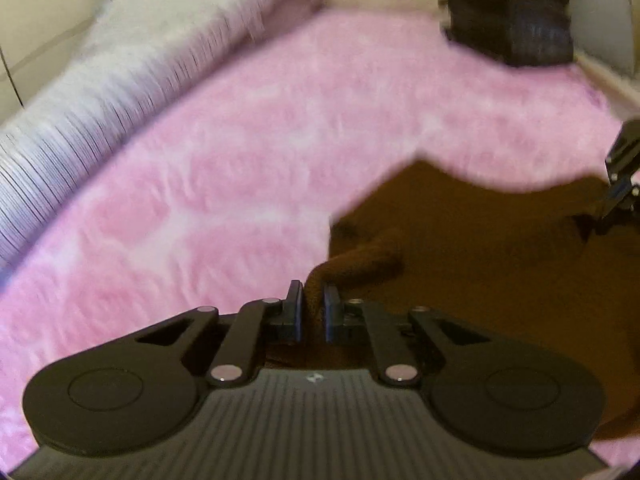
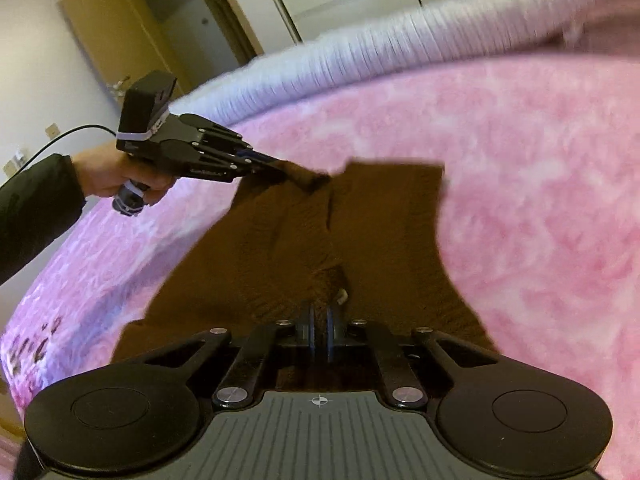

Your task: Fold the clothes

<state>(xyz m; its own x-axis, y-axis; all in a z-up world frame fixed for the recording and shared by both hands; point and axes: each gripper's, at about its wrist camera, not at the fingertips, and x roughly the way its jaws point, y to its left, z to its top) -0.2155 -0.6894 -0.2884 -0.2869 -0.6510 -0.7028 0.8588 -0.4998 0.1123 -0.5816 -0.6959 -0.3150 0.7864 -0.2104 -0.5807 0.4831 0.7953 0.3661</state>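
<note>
Across the lower middle of the right wrist view, the brown knit garment (image 2: 380,232) lies on the pink bed cover (image 2: 540,184), each hand-held gripper, left (image 1: 313,292) and right (image 2: 320,316), clamped on a bunched edge; folding looks barely begun.

Pink fluffy blanket (image 1: 248,128); white ribbed pillow (image 1: 100,92); wooden door (image 2: 116,32).

Pink blanket (image 1: 240,140) lying bare across frame centre & left; grey ribbed bolster (image 1: 100,92) blocking upper left, dark box (image 1: 508,16) upper right.
</note>
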